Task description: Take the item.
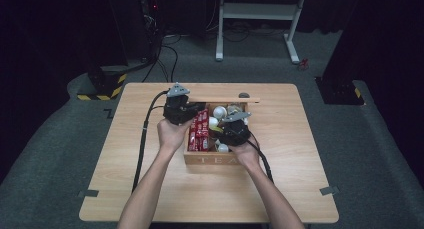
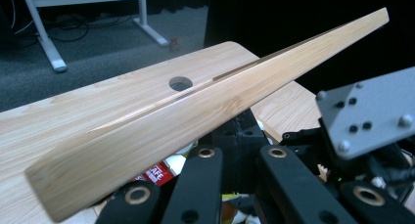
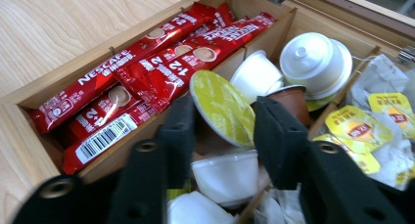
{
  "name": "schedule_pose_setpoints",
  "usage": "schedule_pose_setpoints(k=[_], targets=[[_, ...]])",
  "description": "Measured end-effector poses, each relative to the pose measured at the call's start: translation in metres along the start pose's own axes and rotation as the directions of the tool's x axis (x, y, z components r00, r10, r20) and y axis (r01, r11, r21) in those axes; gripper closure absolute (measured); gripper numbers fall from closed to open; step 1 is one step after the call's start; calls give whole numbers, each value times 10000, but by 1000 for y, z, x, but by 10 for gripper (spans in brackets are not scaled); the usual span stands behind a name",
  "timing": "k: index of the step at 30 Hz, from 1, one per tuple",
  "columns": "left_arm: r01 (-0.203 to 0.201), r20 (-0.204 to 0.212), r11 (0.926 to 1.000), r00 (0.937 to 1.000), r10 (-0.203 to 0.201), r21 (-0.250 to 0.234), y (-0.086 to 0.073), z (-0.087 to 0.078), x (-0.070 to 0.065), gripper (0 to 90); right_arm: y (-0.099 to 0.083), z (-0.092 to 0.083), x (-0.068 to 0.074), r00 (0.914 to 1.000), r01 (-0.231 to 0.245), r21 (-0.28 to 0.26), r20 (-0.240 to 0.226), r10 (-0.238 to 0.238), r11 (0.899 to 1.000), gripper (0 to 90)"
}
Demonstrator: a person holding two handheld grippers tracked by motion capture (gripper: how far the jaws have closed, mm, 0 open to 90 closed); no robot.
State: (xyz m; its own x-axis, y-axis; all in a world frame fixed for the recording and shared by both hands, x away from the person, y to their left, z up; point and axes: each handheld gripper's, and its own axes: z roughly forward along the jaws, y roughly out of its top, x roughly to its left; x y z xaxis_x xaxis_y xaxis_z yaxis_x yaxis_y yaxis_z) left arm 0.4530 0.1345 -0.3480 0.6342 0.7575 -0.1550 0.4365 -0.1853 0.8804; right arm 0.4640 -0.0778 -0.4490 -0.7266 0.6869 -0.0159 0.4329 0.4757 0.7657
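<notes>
A wooden box marked TEA (image 1: 215, 160) stands mid-table with its lid (image 1: 225, 100) raised. My left gripper (image 1: 177, 109) sits at the box's left rear. In the left gripper view its jaws (image 2: 240, 145) stand close together, shut on the lid's edge (image 2: 195, 111). My right gripper (image 1: 235, 129) reaches into the middle compartment. Its jaws (image 3: 225, 121) are shut on a brown capsule with a yellow-green foil top (image 3: 222, 106). Red Nescafé sachets (image 3: 147, 72) fill the left compartment, white capsules (image 3: 313, 57) lie in the middle one, and yellow tea bags (image 3: 362, 126) in the right one.
The light wooden table (image 1: 150, 189) has a round cable hole (image 2: 180, 83) near its far edge behind the box. Black cables trail from both grippers across the table. A white desk frame (image 1: 255, 19) stands on the grey floor beyond.
</notes>
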Motion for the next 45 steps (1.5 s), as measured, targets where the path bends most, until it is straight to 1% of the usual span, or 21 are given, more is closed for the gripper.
schedule_pose_setpoints(k=[2,4,8,9,10,11,13,16,17,19,20,23,27,28,29,31,35,37,39,42,45], targets=[[14,-13,10000,10000,-14,1,0,0,0,900,0,2,1,10000,22,60,1,-22,10000,530],[34,-6,10000,10000,-34,5,0,0,0,900,2,10,1,9999,-93,490,-111,98,9988,464],[20,6,10000,10000,-20,52,2,0,1,900,5,14,1,9999,-134,676,-78,139,9976,423],[20,6,10000,10000,-20,52,2,0,1,900,5,14,1,9999,-134,676,-78,139,9976,423],[10,9,10000,10000,-10,52,2,0,1,900,7,17,3,10000,20,826,50,-24,9966,418],[-7,1,10000,10000,7,28,1,0,1,900,8,18,5,10000,-27,868,78,20,9962,420],[4,-1,10000,10000,-4,31,1,0,1,900,7,22,8,9994,97,998,322,-130,9950,448],[14,-15,10000,10000,-14,38,1,0,1,900,7,21,10,9991,160,955,365,-195,9953,482],[16,-32,10000,10000,-16,35,1,0,1,900,9,19,12,9988,179,775,437,-213,9968,530],[9,-48,10000,10000,-9,36,1,0,1,900,9,19,13,9986,235,686,467,-267,9974,542],[14,-48,10000,10000,-14,36,1,0,1,900,9,16,15,9965,494,664,647,-537,9966,557],[-1,-30,10000,10000,1,17,1,0,1,900,10,13,15,9952,640,555,710,-679,9964,578],[56,-17,10000,10000,-56,12,1,1,1,900,9,8,13,9950,585,362,790,-612,9976,606],[50,-14,10000,10000,-50,15,1,1,1,900,10,1,11,9945,630,91,838,-636,9980,643],[-15,-50,10000,10000,15,16,1,1,1,900,10,-1,10,9956,523,43,775,-525,9986,643],[36,-38,10000,10000,-36,24,2,1,1,900,9,-3,6,9953,561,-1,791,-559,9984,644],[-25,-54,10000,10000,25,35,1,1,1,900,5,-4,3,9969,393,-68,690,-388,9992,646],[30,-55,10000,10000,-30,20,2,1,1,900,3,-9,1,9981,293,-284,555,-277,9992,646],[36,-52,10000,10000,-36,30,2,1,0,900,3,-10,1,9980,317,-324,561,-298,9990,646],[-84,-87,9999,9999,85,88,1,1,0,900,2,-19,2,9984,326,-608,484,-297,9976,646],[-61,-101,10000,9999,61,74,1,1,0,900,2,-23,2,9988,316,-781,410,-284,9964,646]])
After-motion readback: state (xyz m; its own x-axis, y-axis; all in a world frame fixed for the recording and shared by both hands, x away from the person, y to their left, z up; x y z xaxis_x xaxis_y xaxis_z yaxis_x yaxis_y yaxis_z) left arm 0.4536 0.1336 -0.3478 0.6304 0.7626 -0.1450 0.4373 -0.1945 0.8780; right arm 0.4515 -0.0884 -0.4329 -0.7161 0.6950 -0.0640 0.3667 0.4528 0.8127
